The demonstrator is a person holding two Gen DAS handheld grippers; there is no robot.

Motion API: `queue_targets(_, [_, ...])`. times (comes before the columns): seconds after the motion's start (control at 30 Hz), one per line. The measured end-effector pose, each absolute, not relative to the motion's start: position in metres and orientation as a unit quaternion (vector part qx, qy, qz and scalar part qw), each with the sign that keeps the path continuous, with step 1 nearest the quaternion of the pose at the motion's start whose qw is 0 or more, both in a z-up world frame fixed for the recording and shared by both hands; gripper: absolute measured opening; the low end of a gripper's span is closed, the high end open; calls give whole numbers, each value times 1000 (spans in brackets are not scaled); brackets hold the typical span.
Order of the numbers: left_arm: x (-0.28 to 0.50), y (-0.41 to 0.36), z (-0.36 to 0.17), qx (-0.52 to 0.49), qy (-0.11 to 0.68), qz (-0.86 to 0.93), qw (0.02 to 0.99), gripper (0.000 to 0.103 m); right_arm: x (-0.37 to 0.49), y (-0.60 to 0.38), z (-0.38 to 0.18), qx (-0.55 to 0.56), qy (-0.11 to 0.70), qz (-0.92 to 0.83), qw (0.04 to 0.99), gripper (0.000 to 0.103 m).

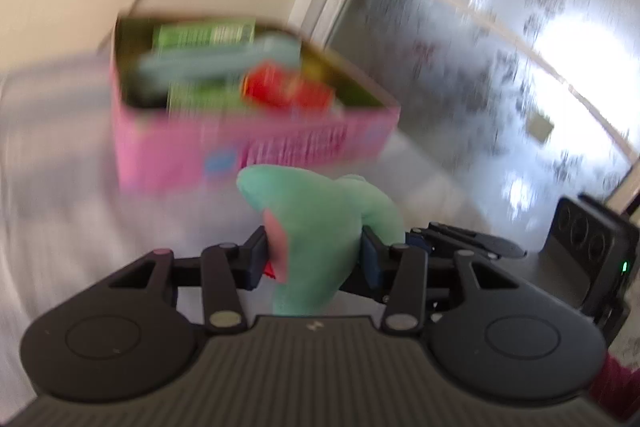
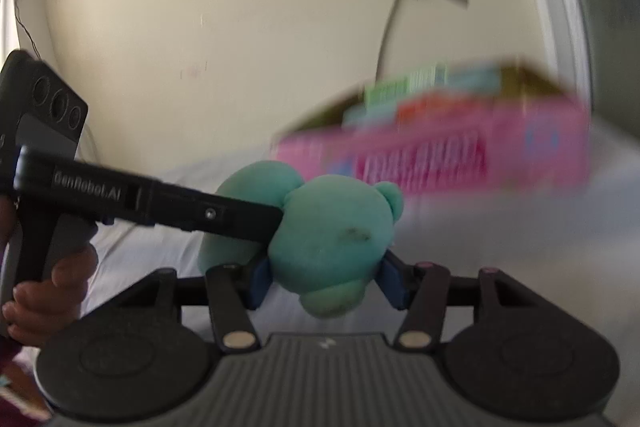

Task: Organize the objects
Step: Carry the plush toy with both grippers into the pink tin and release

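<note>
Cream wall ahead, a frosted glass door off to the side, and a pale, softly striped surface (image 1: 60,195) under everything. It all smears with motion blur.

My left gripper (image 1: 314,259) has its blue pads pressed into a teal plush toy (image 1: 320,223), pinching it at what looks like a narrow limb or body section with a pink patch beside one pad. In the right view, my right gripper (image 2: 324,281) has its pads bracketing the toy's rounded head; whether they actually touch the fabric I cannot tell. The toy hangs in the air between the two tools, just in front of the pink box (image 1: 256,147).

I judge this plush as very light, fully soft and squashy, with a fuzzy nap that gives plenty of friction, so slipping is unlikely and breakage is no worry. The risk is flop: held by a limb it will dangle and swing. I'd take it across the fat of the body instead.

The box reads as printed cardboard, open-topped, straight-walled, light enough to shove. Inside I make out green cartons (image 1: 204,35), something pale blue (image 1: 224,59) and something red (image 1: 288,91), all too blurred to name.
</note>
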State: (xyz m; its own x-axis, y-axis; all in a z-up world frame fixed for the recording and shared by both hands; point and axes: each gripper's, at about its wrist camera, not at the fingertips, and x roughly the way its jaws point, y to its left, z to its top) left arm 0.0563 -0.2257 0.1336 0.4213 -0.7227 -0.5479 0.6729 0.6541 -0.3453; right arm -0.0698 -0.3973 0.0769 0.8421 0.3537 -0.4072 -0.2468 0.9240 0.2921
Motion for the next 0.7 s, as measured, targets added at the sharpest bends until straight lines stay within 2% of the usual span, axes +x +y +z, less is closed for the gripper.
queue_targets(0.2, [110,-235,173,-23,298,-363,883,49,4,-395,110,83,163,143,973,53])
queue_targets(0.47, [165,-251,150,-4,324,-291,900,50,90,-384,89,48,215,124,968,56])
queue_targets(0.57, [169,-250,146,5,326,-262,908,56,97,-383,84,44,220,113,968,65])
queue_targets(0.6, [171,-250,145,10,324,-248,913,61,97,-383,84,45,221,114,968,67])
queue_targets(0.7, [165,-245,148,13,316,-230,920,64,83,-387,87,63,210,119,968,67])
